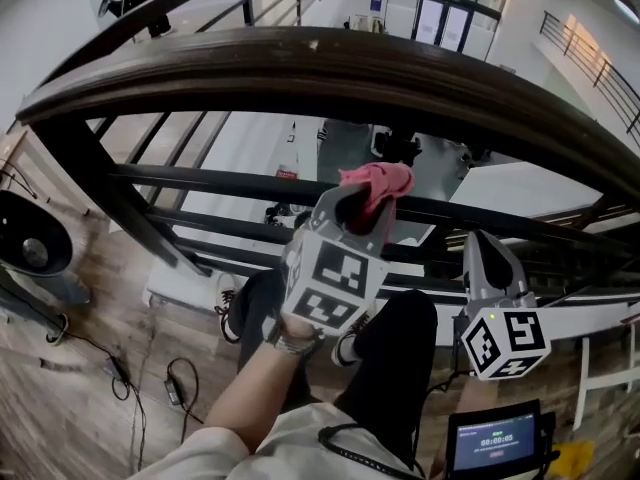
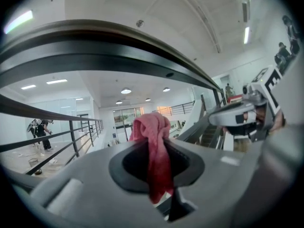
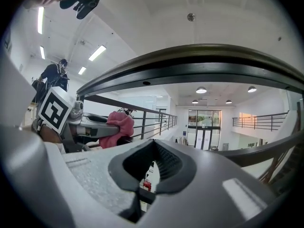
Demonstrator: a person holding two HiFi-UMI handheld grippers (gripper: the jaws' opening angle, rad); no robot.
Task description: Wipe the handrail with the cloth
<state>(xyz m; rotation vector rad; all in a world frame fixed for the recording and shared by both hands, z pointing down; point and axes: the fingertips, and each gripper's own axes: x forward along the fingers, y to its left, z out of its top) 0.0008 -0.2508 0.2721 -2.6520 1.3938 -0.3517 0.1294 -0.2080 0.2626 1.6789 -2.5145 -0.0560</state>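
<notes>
The handrail (image 1: 330, 68) runs across above and ahead of me. My left gripper (image 1: 362, 208) sits below it, with the cloth (image 1: 378, 180) between its jaws. My right gripper (image 1: 487, 243) is lower and to the right, apart from the left one, with a screen (image 1: 497, 443) beneath it.

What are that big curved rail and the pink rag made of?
The handrail looks like dark varnished wood: it is brown with a soft sheen, though it could be a coated imitation. The cloth looks like soft matte fabric: it bunches, hangs limp and has a fuzzy surface.
</notes>
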